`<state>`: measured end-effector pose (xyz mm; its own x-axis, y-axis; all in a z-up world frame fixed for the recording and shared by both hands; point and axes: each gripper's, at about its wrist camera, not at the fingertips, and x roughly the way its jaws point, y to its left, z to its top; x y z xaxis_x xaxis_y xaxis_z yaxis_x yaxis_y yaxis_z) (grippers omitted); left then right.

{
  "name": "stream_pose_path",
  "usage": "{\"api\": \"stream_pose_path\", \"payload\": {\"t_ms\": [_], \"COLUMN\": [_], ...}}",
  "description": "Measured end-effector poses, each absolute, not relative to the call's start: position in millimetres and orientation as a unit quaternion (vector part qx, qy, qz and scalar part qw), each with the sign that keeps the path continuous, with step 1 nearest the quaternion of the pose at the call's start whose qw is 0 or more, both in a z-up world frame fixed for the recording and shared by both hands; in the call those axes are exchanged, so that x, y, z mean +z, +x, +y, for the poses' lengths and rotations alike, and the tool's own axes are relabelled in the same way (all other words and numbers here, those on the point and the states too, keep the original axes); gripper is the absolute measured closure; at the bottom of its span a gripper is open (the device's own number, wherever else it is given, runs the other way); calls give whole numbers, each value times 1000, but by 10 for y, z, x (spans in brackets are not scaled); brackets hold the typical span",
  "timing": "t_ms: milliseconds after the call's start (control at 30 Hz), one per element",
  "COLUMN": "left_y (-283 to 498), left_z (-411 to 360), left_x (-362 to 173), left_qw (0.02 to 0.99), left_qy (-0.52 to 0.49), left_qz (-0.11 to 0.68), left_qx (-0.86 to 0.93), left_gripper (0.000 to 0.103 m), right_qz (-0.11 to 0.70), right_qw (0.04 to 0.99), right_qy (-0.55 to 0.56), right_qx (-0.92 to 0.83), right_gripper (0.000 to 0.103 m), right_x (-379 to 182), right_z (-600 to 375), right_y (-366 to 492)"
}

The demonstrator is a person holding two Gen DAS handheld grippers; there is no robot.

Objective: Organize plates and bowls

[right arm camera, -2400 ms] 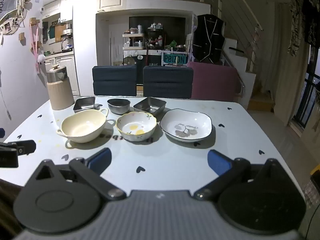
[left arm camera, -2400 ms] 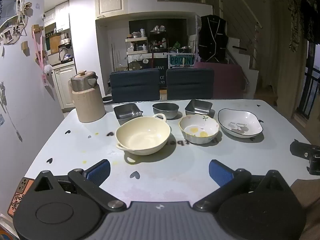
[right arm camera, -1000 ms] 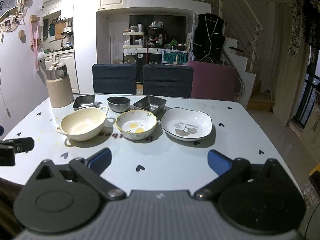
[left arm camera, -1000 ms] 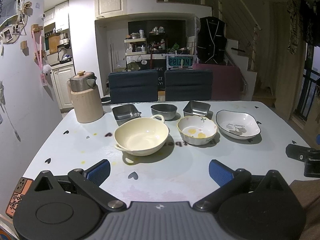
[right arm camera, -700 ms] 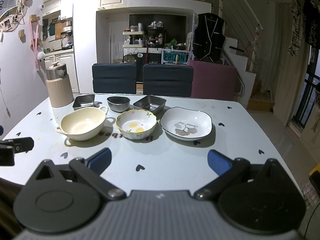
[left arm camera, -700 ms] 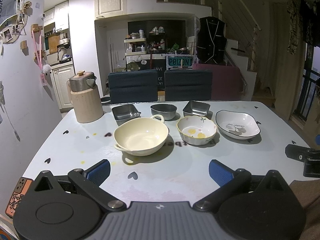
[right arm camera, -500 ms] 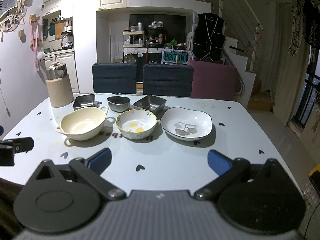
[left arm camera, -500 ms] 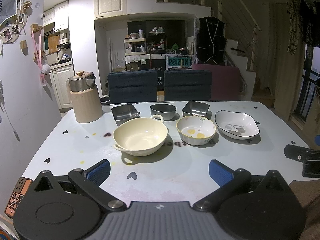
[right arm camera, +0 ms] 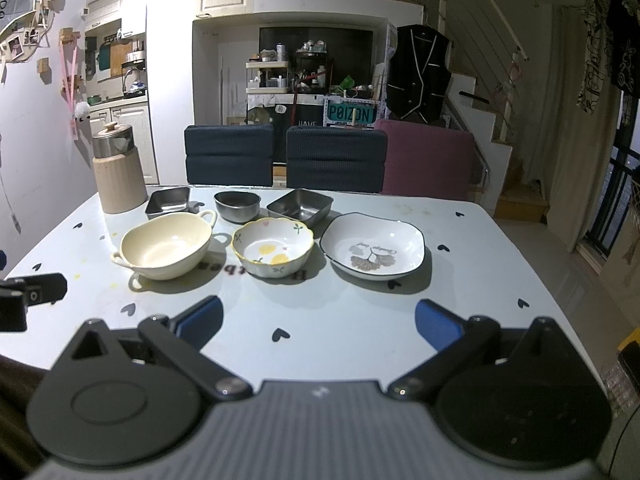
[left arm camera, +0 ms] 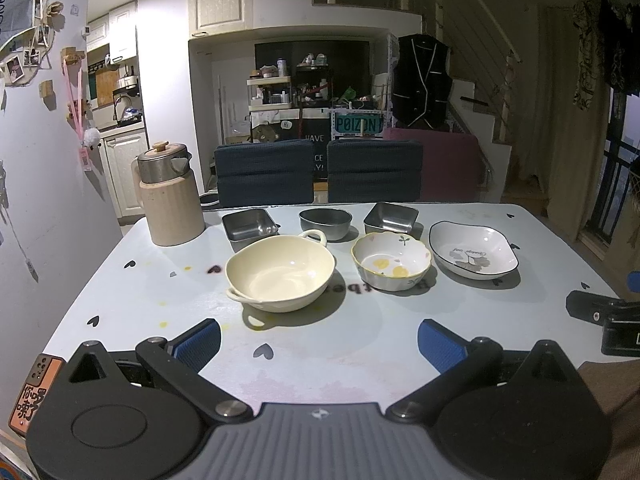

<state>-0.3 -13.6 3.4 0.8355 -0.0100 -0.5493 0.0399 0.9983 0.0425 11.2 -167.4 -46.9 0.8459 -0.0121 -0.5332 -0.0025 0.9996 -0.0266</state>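
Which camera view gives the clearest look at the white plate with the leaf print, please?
The right wrist view: the white plate sits near centre, its whole rim and leaf print plain. In the left wrist view it lies further right, more foreshortened.

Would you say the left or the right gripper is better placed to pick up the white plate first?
Right, I think. The white plate lies nearly straight ahead of the open right gripper, while for the left gripper it sits far off to the right, beyond the floral bowl.
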Motion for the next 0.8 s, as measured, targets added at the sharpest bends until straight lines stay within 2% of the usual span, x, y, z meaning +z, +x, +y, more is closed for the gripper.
{"api": "stream_pose_path", "payload": {"t_ms": [800], "left_y": [16], "left_z": [-146], "left_x": [56], "left_qw": [958], "left_qy": [22], "left_qz": [285], "left_qx": [-14], "left_gripper": [0], "right_qz": [280], "right_qw": [960], "right_qy": [-10], "right_qx": [-5], "right_gripper": [0], "right_x": [-519], "right_z": [-1691], "right_y": [97]}}
